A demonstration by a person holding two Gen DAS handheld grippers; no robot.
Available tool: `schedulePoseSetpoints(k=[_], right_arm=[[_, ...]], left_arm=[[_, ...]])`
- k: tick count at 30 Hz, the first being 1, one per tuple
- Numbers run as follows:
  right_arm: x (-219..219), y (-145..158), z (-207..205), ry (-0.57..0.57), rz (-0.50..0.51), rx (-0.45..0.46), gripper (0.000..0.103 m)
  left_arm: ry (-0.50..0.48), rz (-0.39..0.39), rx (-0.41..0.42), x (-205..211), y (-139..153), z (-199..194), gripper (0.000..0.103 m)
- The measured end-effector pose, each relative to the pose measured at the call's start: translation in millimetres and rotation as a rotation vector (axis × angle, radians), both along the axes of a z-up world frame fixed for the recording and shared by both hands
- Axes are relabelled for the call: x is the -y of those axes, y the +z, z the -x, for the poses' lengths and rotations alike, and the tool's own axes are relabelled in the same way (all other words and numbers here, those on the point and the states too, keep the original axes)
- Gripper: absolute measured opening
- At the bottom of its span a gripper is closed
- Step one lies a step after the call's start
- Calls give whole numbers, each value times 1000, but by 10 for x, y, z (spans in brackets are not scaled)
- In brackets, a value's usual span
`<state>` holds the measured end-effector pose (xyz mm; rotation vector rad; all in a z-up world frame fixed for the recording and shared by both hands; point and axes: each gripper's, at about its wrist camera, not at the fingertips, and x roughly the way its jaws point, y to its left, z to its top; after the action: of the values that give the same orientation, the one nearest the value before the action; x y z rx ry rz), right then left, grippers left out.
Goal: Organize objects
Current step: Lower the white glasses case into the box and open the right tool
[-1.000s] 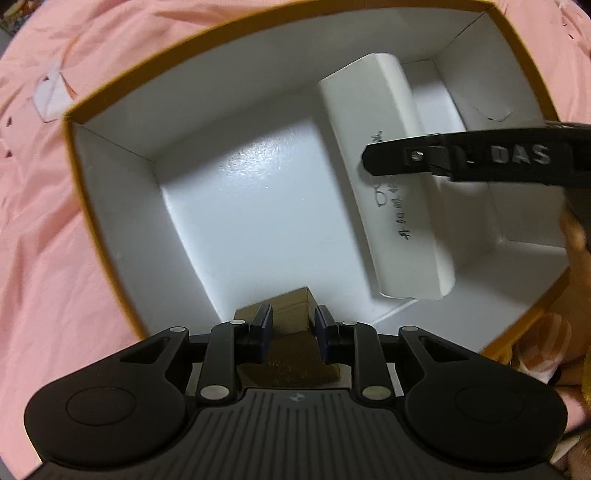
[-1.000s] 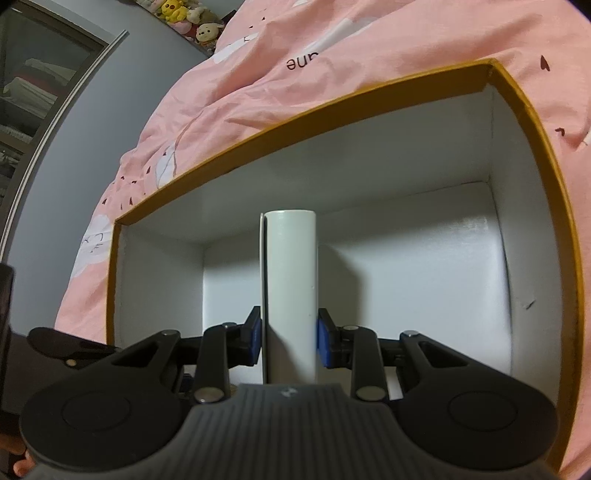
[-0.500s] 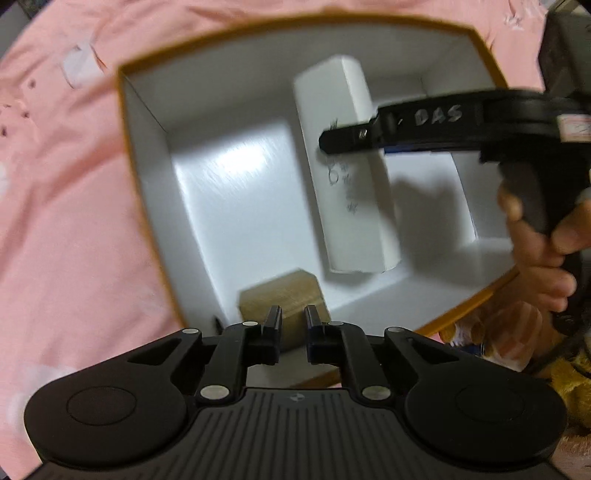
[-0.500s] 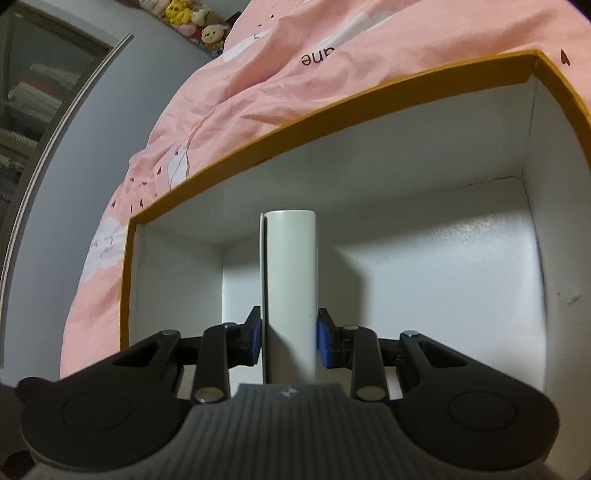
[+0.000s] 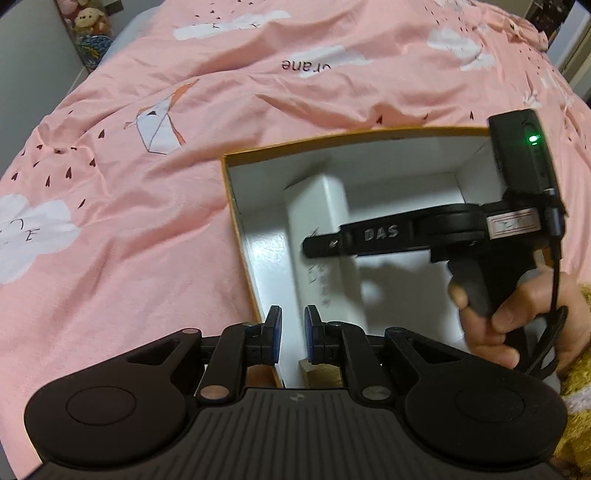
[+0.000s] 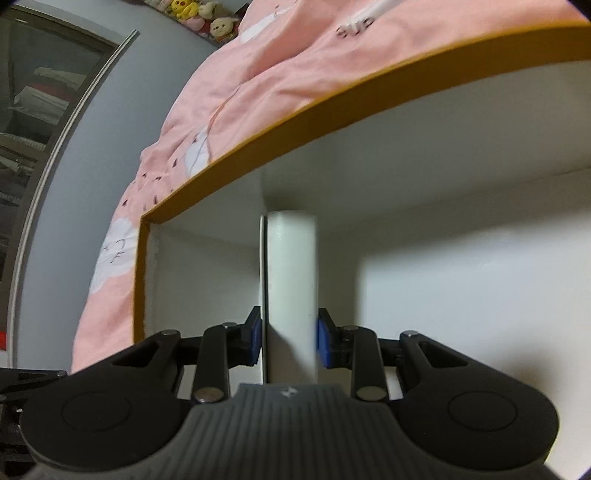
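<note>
- right gripper (image 6: 289, 341) is pinching the long white carton (image 6: 291, 291), holding it down inside the orange-rimmed box (image 5: 236, 206)
- left gripper (image 5: 292, 336) is squeezed together with nothing in it, over the box's near edge
- brown block (image 5: 321, 374) sits in the box's near corner

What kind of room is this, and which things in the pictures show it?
Most likely a bedroom. The open box lies on a pink printed bed cover, soft toys line the far wall, and what seems to be a wardrobe with folded clothes stands at the left.
</note>
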<state>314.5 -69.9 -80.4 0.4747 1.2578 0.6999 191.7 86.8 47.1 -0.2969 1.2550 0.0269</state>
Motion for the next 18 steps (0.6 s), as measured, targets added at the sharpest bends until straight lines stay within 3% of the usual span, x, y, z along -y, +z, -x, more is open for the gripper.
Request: schedulePoseSetpoints(k=[6, 13, 18], right_arm=[[-230, -61, -37, 57, 20, -15, 33], [-337, 93, 75, 131, 184, 98, 44], [-290, 69, 145, 157, 256, 109, 50]], left_arm=[[25, 28, 38, -160, -159, -56, 16], [29, 43, 77, -258, -187, -64, 18], [12, 50, 114, -293, -152, 33, 19]])
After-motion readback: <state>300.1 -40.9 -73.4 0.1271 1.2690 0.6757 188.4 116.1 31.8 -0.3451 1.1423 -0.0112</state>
